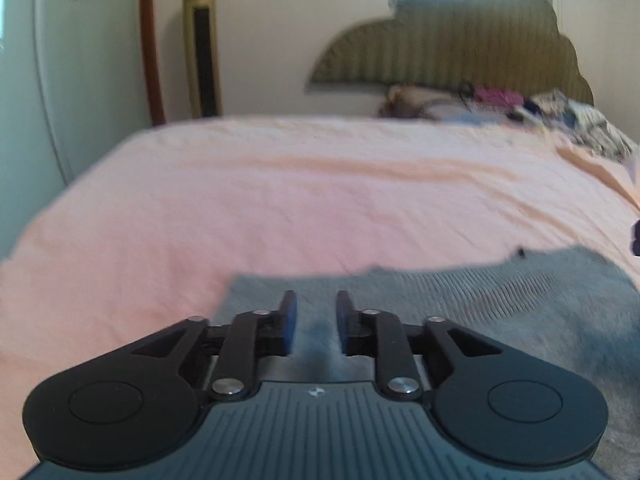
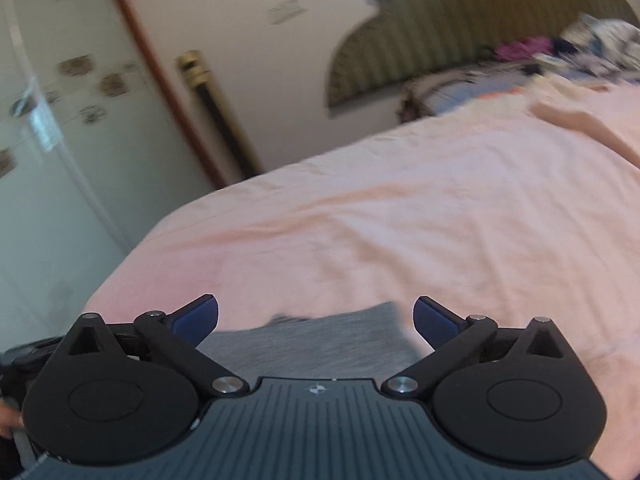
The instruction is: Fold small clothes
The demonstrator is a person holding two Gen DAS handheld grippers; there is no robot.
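Observation:
A grey knit garment (image 1: pixel 460 304) lies flat on the pink bedsheet (image 1: pixel 280 200) at the near edge of the bed. My left gripper (image 1: pixel 316 300) hovers over the garment's left part, its jaws a narrow gap apart with nothing between them. In the right wrist view the same grey garment (image 2: pixel 320 340) lies just ahead of my right gripper (image 2: pixel 316 312), whose jaws stand wide open and empty above it. The pink sheet (image 2: pixel 400 220) stretches beyond.
A pile of mixed clothes (image 1: pixel 520 108) lies at the head of the bed by the olive padded headboard (image 1: pixel 460 48); the pile also shows in the right wrist view (image 2: pixel 580 52). A white wardrobe (image 1: pixel 60 80) and a gold tower fan (image 1: pixel 202 48) stand left of the bed.

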